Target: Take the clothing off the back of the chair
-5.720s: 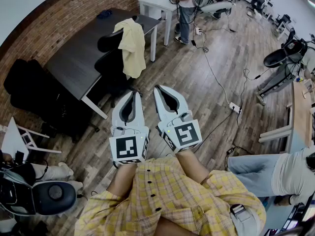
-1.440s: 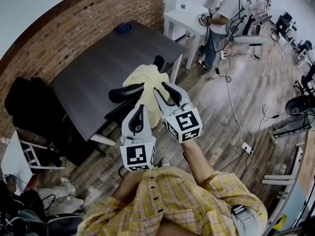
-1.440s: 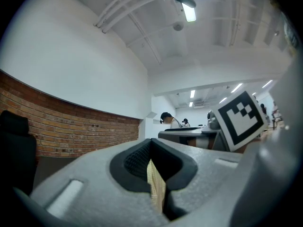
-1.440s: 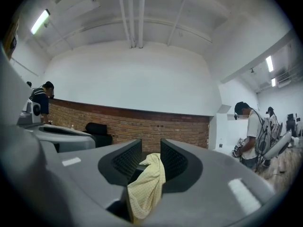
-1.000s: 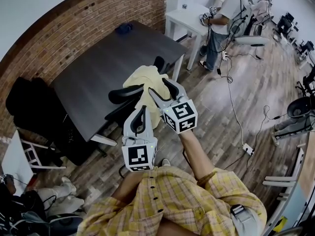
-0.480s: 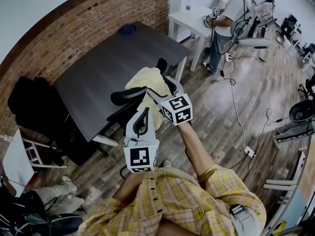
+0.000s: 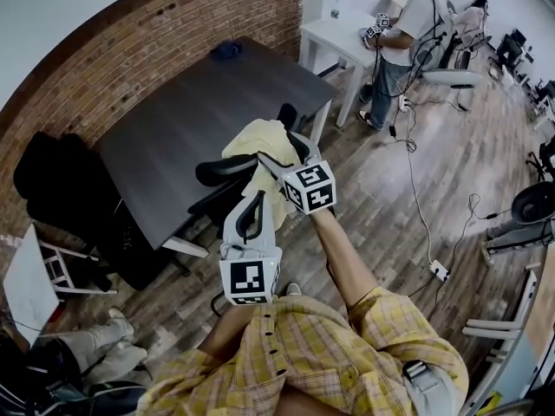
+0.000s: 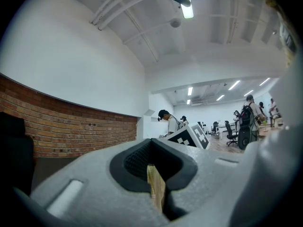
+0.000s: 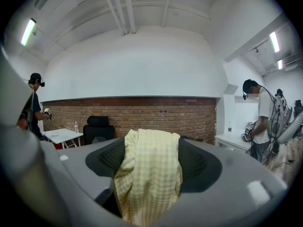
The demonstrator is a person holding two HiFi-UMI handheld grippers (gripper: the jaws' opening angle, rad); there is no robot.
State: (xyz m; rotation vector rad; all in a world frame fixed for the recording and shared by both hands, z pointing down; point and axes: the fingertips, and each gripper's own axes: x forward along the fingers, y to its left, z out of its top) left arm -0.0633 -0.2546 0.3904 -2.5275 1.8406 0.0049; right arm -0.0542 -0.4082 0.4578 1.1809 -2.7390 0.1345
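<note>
Chair (image 7: 217,170) partly under draped clothing (image 7: 257,139)

clothing (image 9: 149,174) — pale yellow check | chair (image 7: 217,170) — black | wall (image 7: 173,33) red brick

Bright ceiling strips (image 8: 187,9) (slight glare); edges bowed, seemingly sharp.

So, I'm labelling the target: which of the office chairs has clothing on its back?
The black office chair at the dark table: a pale yellow checked garment hangs over its back. The light chair beside the standing person has none.
</note>
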